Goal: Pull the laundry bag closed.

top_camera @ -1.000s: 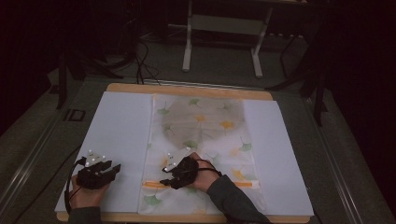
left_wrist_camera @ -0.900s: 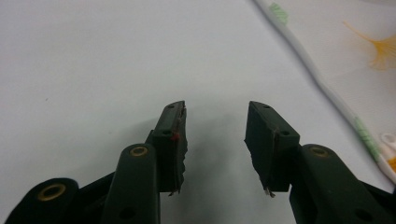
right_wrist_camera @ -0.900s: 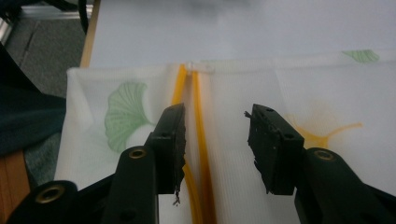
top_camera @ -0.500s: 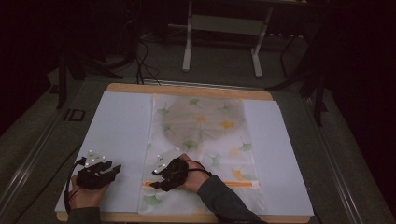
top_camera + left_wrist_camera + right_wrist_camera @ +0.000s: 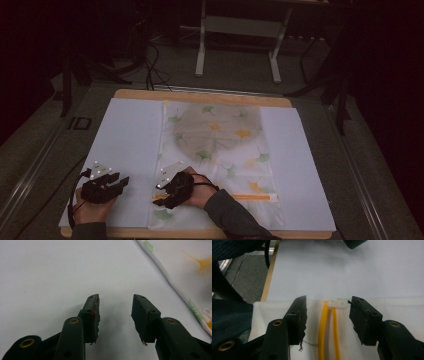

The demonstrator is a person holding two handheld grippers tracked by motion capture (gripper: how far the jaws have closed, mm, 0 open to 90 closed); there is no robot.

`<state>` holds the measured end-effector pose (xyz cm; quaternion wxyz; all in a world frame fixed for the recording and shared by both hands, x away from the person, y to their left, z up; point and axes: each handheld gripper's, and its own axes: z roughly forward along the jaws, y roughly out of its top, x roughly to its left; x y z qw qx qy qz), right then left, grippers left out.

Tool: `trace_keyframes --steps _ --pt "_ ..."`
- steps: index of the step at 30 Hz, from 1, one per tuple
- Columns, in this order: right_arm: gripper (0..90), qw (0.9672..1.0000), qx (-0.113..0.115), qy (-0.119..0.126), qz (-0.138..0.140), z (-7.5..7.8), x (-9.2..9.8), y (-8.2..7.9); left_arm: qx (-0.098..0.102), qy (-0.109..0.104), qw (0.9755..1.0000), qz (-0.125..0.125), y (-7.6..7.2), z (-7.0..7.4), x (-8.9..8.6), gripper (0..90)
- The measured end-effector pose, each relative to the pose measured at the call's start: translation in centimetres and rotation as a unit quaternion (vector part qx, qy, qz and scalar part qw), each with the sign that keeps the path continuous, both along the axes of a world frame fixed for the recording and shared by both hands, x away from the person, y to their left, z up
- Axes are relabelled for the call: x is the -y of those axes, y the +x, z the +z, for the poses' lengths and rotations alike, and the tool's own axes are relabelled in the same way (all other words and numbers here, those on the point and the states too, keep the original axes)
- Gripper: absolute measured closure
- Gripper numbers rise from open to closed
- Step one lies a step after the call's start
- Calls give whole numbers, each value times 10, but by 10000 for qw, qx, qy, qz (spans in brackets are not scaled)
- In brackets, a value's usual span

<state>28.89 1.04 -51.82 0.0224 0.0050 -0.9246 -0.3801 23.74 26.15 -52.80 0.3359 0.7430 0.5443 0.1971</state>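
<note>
Sliding left along the near edge since a second ago, the right tool point(image 5: 162, 197) now sits at the bag's left end, while the left tool point(image 5: 107, 187) has stayed where it was.

Going left to right, we see the left tool resting low over the white sheet point(image 5: 127, 145) that covers the counter point(image 5: 200, 95); in the left gripper view its jaws stand well apart with nothing between them, only plain white surface below, and the bag's edge runs off to the right of them.

Next, the right tool, held in a hand in a dark sleeve point(image 5: 235, 215). In the right gripper view its jaws are wide open and hold nothing; the orange zip strip point(image 5: 328, 332) runs straight up between them, ending in a small white tab point(image 5: 338, 304).

Beyond it, the leaf-printed clear bag point(image 5: 220, 145) lies flat down the middle of the sheet.
</note>
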Motion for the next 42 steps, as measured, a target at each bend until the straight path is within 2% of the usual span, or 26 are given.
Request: trace_keyframes --steps 10,17,22,36,42 --pt "418 10000 14 -5 27 -5 -13 -5 -2 -11 10000 -18 0 0 -1 577" --pt "417 10000 -18 5 79 -8 -22 -5 4 -22 10000 -28 -1 0 -1 577" --pt "417 9999 -27 -74 134 -11 -26 -6 -2 -35 10000 -48 -1 0 -1 577" --pt "442 9996 53 -244 113 -13 -20 -5 -9 -15 10000 -63 -1 0 -1 576" --pt "505 9994 28 -326 63 -12 -18 -3 4 -17 10000 -59 -1 0 -1 575"
